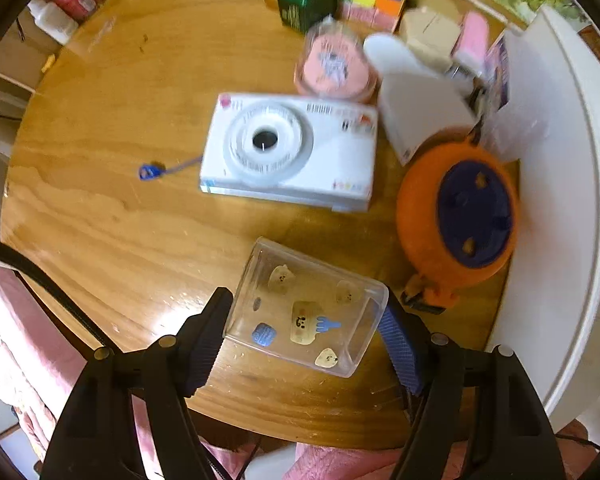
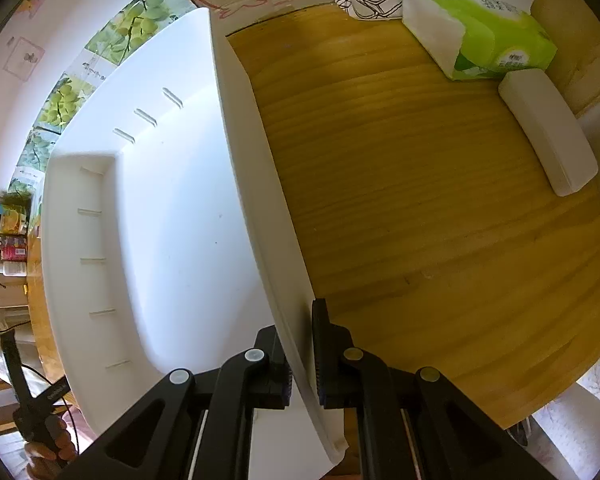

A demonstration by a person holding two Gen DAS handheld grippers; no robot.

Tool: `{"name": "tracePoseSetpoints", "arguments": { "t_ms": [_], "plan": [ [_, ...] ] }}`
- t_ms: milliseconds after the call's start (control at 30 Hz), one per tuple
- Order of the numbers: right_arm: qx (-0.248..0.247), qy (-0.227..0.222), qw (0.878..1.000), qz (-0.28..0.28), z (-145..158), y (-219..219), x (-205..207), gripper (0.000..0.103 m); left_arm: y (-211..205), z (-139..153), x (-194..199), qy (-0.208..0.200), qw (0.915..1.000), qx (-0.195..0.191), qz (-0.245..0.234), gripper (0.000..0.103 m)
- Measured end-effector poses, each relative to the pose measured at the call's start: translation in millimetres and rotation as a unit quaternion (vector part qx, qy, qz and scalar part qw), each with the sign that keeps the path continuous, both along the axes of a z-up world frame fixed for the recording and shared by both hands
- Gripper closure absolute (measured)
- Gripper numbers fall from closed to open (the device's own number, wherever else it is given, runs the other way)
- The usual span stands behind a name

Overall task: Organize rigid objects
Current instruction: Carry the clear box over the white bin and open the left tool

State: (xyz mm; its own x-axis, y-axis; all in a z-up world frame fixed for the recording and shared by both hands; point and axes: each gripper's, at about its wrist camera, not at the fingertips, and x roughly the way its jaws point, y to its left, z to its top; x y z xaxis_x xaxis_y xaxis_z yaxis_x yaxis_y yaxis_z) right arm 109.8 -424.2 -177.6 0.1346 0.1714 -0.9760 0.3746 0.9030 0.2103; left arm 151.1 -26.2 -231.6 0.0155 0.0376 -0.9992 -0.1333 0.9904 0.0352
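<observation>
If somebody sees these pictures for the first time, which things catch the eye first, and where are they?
In the left wrist view, a clear sticker-covered box lies between the fingers of the left gripper, with a white toy camera behind it and an orange reel on its right. In the right wrist view, the right gripper pinches the rim of a big white bin on the wooden table.
</observation>
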Motion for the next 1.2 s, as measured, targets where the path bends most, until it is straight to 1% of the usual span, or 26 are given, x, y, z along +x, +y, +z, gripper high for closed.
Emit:
{"name": "tracePoseSetpoints", "arguments": {
  "t_ms": [133,233,333,433,467,533,567,600,667,733,767,800,867,933,1000,1067,1133,1200],
  "plan": [
    [0.000,0.000,1.000,0.004,-1,1,0,0.094,-5,17,16,-0.041,0.9991,0.010,-0.007,0.028],
    [-0.001,-0.001,1.000,0.007,-1,3,1,0.094,-11,32,28,-0.081,0.9964,0.023,-0.008,0.028],
    [-0.002,-0.002,1.000,0.011,-1,5,1,0.094,-14,46,37,-0.113,0.9935,0.012,-0.008,0.028],
    [-0.004,-0.002,1.000,0.016,0,6,2,0.094,-16,76,27,-0.146,0.9891,0.007,-0.017,0.028],
    [-0.004,-0.003,1.000,0.018,0,6,2,0.094,-21,80,30,-0.162,0.9865,0.003,-0.024,0.028],
    [-0.003,-0.005,1.000,0.020,0,8,2,0.094,-27,97,7,-0.185,0.9821,-0.007,-0.037,0.028],
    [-0.003,-0.006,1.000,0.022,0,8,2,0.094,-33,101,7,-0.201,0.9784,-0.014,-0.047,0.028],
    [-0.003,-0.006,1.000,0.023,0,9,1,0.094,-35,118,-7,-0.211,0.9757,-0.018,-0.055,0.028],
    [-0.003,-0.008,1.000,0.026,0,10,1,0.094,-42,129,-14,-0.236,0.9685,-0.026,-0.075,0.028],
    [-0.004,-0.010,1.000,0.028,2,11,1,0.094,-57,138,-22,-0.261,0.9594,-0.034,-0.101,0.028],
    [-0.004,-0.011,1.000,0.029,2,12,1,0.094,-67,142,-26,-0.276,0.9525,-0.043,-0.121,0.028],
    [-0.004,-0.011,1.000,0.029,2,13,1,0.094,-73,147,-29,-0.283,0.9486,-0.048,-0.132,0.028],
    [-0.005,-0.011,0.999,0.031,3,13,1,0.094,-89,154,-35,-0.302,0.9371,-0.068,-0.162,0.028],
    [-0.007,-0.012,0.999,0.034,4,14,1,0.094,-106,159,-41,-0.316,0.9241,-0.096,-0.193,0.028],
    [-0.010,-0.016,0.999,0.039,7,16,1,0.094,-118,162,-45,-0.321,0.9143,-0.122,-0.215,0.028],
    [-0.012,-0.018,0.999,0.040,8,17,0,0.094,-131,163,-48,-0.318,0.9070,-0.146,-0.235,0.028],
    [-0.012,-0.020,0.999,0.041,9,19,-1,0.094,-146,163,-51,-0.309,0.9016,-0.159,-0.257,0.028],
    [-0.011,-0.021,0.999,0.040,9,20,-2,0.094,-159,160,-54,-0.300,0.8977,-0.163,-0.278,0.028]
  ]
}}
